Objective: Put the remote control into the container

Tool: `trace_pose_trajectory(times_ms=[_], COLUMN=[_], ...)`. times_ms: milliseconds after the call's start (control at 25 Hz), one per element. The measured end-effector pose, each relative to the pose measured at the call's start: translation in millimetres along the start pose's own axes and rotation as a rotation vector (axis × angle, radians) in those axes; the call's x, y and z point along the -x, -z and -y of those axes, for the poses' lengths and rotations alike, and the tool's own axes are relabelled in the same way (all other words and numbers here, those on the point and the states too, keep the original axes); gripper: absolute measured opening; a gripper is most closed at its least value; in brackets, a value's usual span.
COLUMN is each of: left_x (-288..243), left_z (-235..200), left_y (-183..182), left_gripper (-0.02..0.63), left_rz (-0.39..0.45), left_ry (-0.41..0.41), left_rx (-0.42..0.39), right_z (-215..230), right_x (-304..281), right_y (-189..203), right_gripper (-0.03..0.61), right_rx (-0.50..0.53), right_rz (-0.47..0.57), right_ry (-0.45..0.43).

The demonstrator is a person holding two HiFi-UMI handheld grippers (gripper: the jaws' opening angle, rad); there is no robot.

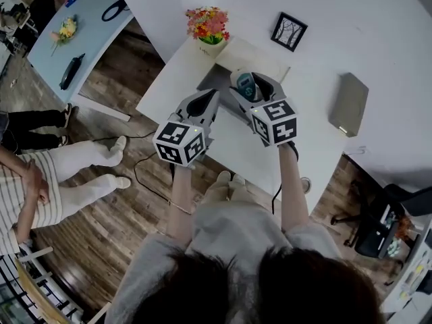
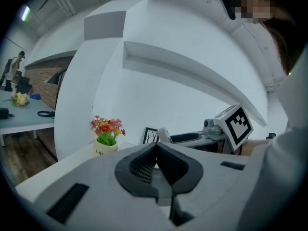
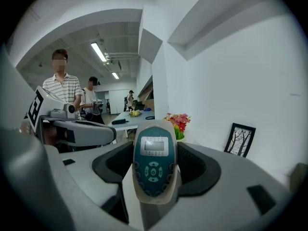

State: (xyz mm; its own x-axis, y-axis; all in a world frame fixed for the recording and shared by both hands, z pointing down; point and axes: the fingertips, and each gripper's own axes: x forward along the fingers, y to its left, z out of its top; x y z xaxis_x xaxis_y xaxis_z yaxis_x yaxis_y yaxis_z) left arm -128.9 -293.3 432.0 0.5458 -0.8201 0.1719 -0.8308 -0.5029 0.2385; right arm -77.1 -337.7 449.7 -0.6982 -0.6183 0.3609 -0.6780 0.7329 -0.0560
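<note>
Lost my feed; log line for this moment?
right claw: shut on remote control | left claw: shut, empty | both over white table

The left gripper (image 2: 155,147) has its 2 dark jaws pressed together, tip to tip, with nothing between them. It hovers over a white table (image 2: 53,177). Past the jaw tips stands a pale flower pot (image 2: 105,148) with red and yellow blooms, and just right of it a black picture frame (image 2: 149,135) leans on the white wall. To the right, the right gripper (image 2: 171,138) reaches in sideways, the pale end of the remote control (image 2: 162,133) at its front. A light sleeve (image 2: 284,158) fills the right edge.
</note>
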Motion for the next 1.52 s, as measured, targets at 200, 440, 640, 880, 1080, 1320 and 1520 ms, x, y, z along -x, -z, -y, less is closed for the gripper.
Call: trace_pose_trajectory(times_ms=[200, 440, 640, 880, 1080, 1320, 1520], left_x=[-9.6, -20.7, -32.7, -40.8, -43.4, -45.2, -43.9], left_z=[-14.0, -33.8, -46.3, -56.1, -59.9, -62.6, -64.4], left_y=[12.7, 29.4, 40.8, 57.2, 66.3, 70.9, 77.7], left_gripper=[0.003, 0.003, 0.003, 0.003, 0.003, 0.003, 0.003], left_rz=[-0.025, -0.069, -0.096, -0.133, -0.158, -0.171, -0.187], left_ry=[-0.001, -0.005, -0.001, -0.004, -0.005, -0.011, -0.018], left_rx=[0.027, 0.061, 0.085, 0.110, 0.122, 0.130, 0.138], right_z=[1.7, 4.1, 8.5, 9.9, 8.7, 10.0, 6.6], right_x=[-25.0, -55.9, -76.5, -94.2, -104.9, -112.4, -118.7], right_y=[21.9, 51.7, 71.4, 94.0, 114.7, 131.6, 140.6], right_gripper=[0.282, 0.282, 0.282, 0.282, 0.282, 0.284, 0.282], right_rx=[0.008, 0.021, 0.033, 0.032, 0.026, 0.023, 0.036], right_rz=[-0.074, -0.184, -0.265, -0.348, -0.443, -0.511, -0.548], right_ry=[-0.028, -0.065, -0.088, -0.108, -0.121, -0.126, -0.129])
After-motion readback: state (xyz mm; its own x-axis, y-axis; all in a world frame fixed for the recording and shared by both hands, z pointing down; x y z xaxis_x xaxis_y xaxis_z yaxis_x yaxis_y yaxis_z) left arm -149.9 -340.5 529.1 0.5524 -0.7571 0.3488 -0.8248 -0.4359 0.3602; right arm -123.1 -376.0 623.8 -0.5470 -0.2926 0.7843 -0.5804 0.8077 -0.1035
